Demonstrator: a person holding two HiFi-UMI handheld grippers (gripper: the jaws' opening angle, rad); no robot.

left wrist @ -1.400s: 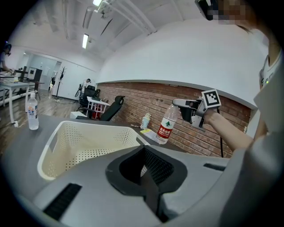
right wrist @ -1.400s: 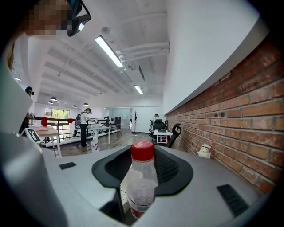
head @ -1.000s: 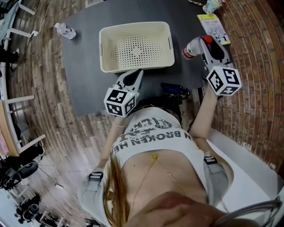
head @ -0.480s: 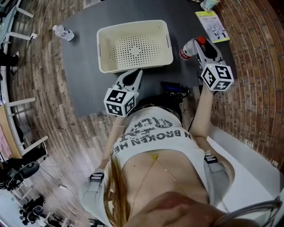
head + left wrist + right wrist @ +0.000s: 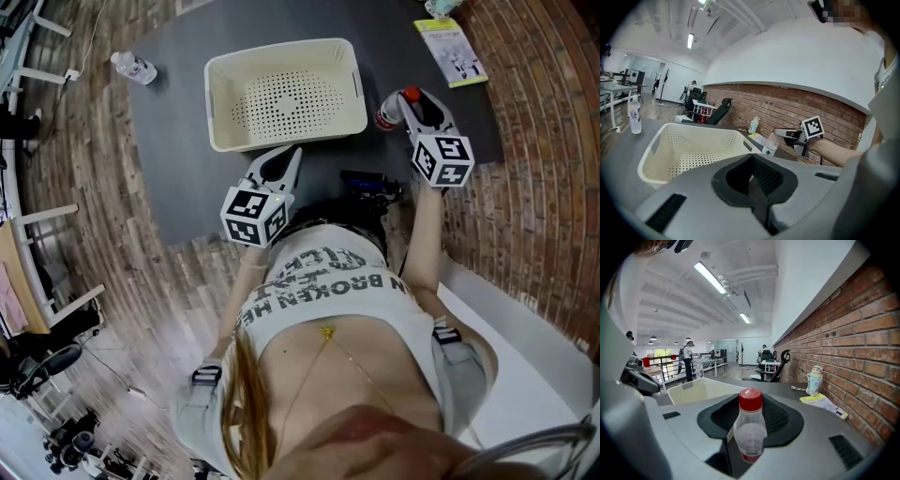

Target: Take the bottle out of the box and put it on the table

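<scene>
**Right gripper view: bottle clamped and out of the basket**

Right gripper view gave us the main thing. The right gripper [image 5: 750, 425] had its jaws closed on the small clear plastic bottle [image 5: 750, 439]. The pads pressed the body on both sides, and the red cap [image 5: 751, 400] stuck up past them. In the head view the bottle [image 5: 386, 114] was outside the cream perforated basket [image 5: 217, 103], just beside its right end and over the dark grey table [image 5: 178, 150]. We couldn't tell whether its base touched the tabletop, because the left gripper view hid that part behind the gripper's own body.

The left gripper [image 5: 286, 161] sat near the basket's front edge with its jaws together and nothing between them, so it had no part in the job.

Handling-wise, we reckoned the bottle was empty or close to it, so very light. Thin clear walls like that would probably dent under a hard squeeze, and the smooth plastic could be slippery. A moderate squeeze on the straight part of the body, where the jaws were, seemed the right hold to us. Grabbing it by the cap or neck would likely let it swing. It was tall and light, so it would probably tip easily. We figured it wanted setting flat on its base before the jaws let go.
</scene>
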